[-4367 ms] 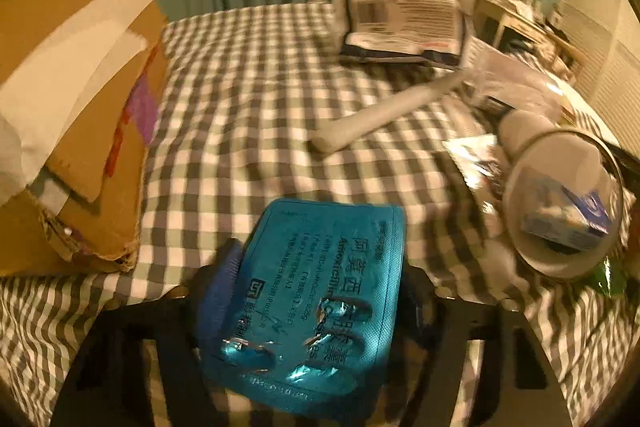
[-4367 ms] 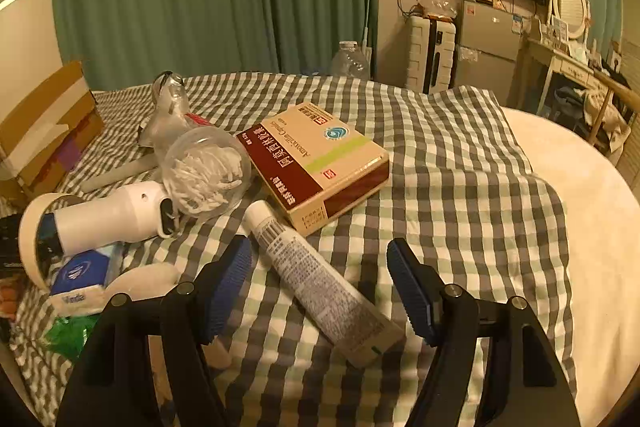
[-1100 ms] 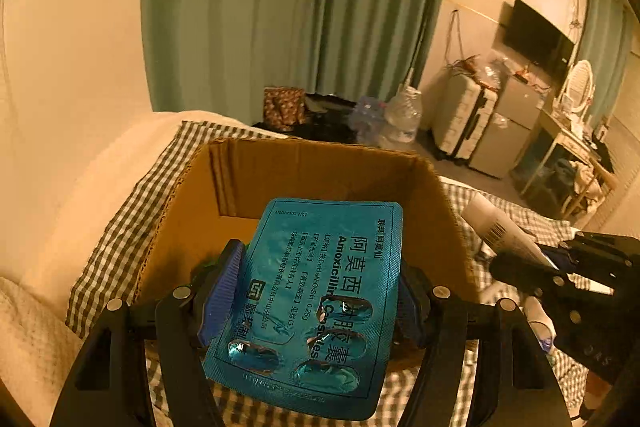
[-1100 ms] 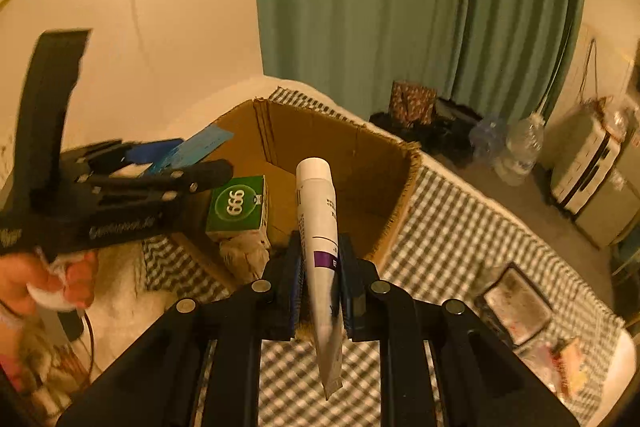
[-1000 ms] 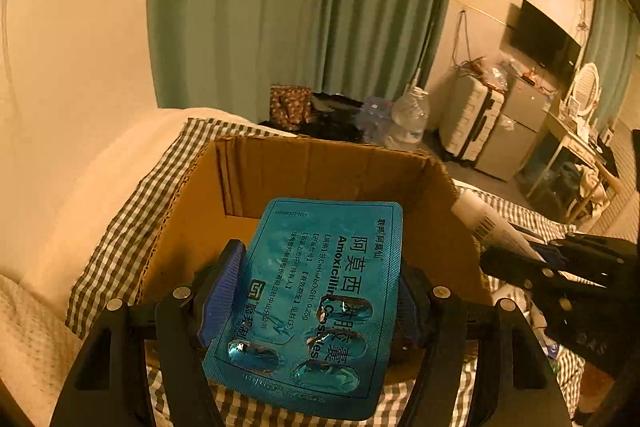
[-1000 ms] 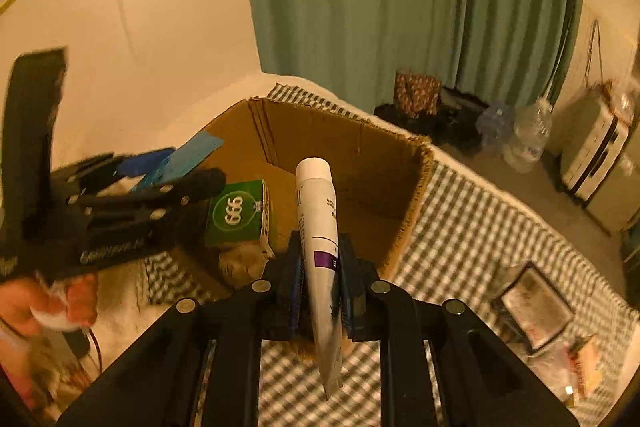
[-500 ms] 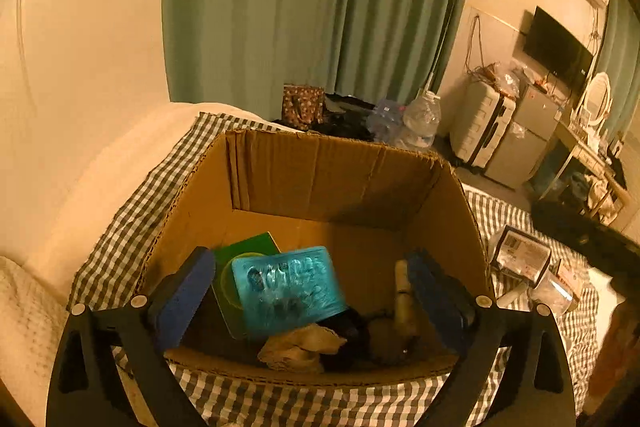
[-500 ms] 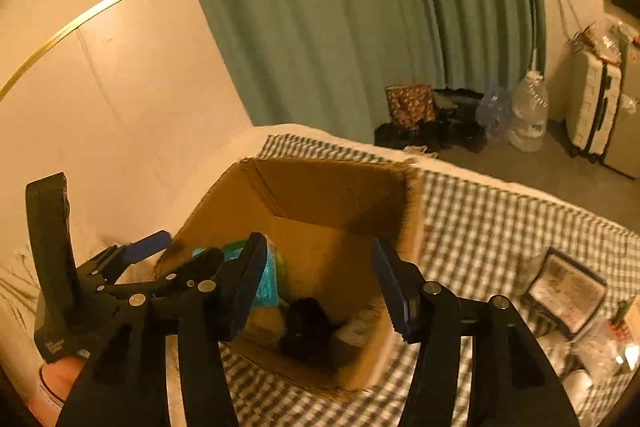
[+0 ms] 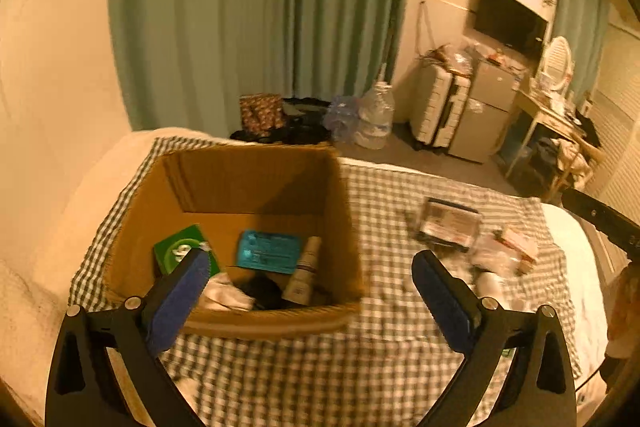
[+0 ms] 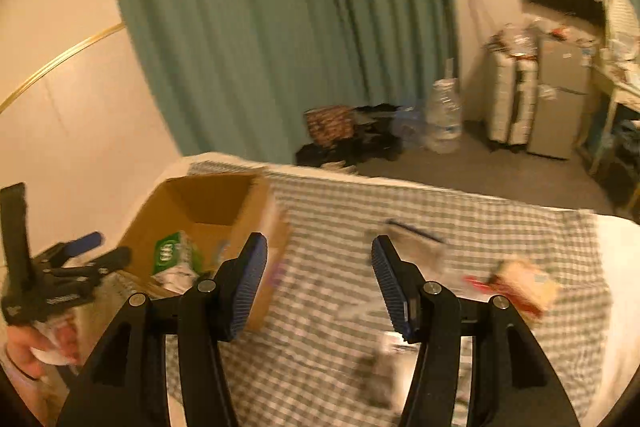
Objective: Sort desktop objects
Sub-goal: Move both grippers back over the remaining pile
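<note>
An open cardboard box [image 9: 248,323] stands on the checked cloth. Inside lie the blue blister pack [image 9: 269,257], the white tube [image 9: 305,277] and a green carton [image 9: 176,253]. My left gripper [image 9: 310,259] hovers above the box's near edge; its jaws are opening and hold nothing. Over the cloth to the right of the box [image 10: 208,199], my right gripper [image 10: 318,255] stands open and empty. The left gripper [image 10: 76,255], held by a hand [image 10: 28,347], shows at the far left of the right wrist view.
Loose items lie on the cloth right of the box: a clear case [image 9: 448,225], blurred packets [image 9: 504,251] and a red and tan pack [image 10: 520,283]. Beyond the bed are a green curtain [image 9: 260,7], water bottles [image 9: 376,119] and a suitcase [image 9: 440,115].
Both grippers opened and let go: the blister pack and the tube dropped into the box. Both have since pulled back, up and to the right.
</note>
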Motion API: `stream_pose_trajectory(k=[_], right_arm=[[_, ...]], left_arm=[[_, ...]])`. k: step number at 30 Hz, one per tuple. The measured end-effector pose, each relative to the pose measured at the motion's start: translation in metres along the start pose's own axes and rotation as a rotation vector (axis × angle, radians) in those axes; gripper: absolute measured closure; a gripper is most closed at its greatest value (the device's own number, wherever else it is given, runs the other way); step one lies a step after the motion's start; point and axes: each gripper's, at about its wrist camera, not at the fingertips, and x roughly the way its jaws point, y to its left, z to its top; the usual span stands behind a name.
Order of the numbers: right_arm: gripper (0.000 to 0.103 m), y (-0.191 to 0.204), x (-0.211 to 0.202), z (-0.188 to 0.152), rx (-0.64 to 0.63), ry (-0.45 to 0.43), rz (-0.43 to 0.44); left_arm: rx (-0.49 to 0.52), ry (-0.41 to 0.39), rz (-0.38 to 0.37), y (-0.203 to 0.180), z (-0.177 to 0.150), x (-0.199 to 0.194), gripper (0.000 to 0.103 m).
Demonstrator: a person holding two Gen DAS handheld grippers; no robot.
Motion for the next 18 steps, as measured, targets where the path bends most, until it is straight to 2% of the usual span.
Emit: stream_pose_trajectory(k=[2, 4, 6, 9, 13, 16, 18], right_arm=[[0.048, -0.017, -0.019, -0.005, 0.007, -0.015, -0.033], [0.042, -0.037, -0.043, -0.014, 0.013, -0.033, -0.079], [0.038, -0.054, -0.06, -0.021, 0.013, -0.054, -0.128], [0.038, -0.081, -0.078, -0.034, 0.015, -0.063, -0.188], [0.038, -0.113, -0.085, -0.058, 0.017, -0.05, -0.248], [0.038, -0.13, -0.077, -0.078, -0.008, -0.027, -0.274], [0.038, -0.139, -0.072, -0.091, -0.027, -0.017, -0.282]], left_arm=[[0.016, 0.005, -0.03, -0.019, -0.002, -0.009, 0.0], [0.033, 0.024, -0.043, -0.042, -0.006, -0.013, 0.0], [0.047, 0.046, -0.038, -0.06, -0.01, -0.012, 0.0], [0.065, 0.056, -0.03, -0.089, -0.021, -0.007, 0.0], [0.047, 0.1, -0.01, -0.121, -0.032, 0.01, 0.0], [-0.004, 0.142, -0.024, -0.14, -0.039, 0.029, 0.0], [-0.042, 0.166, -0.005, -0.152, -0.046, 0.042, 0.0]])
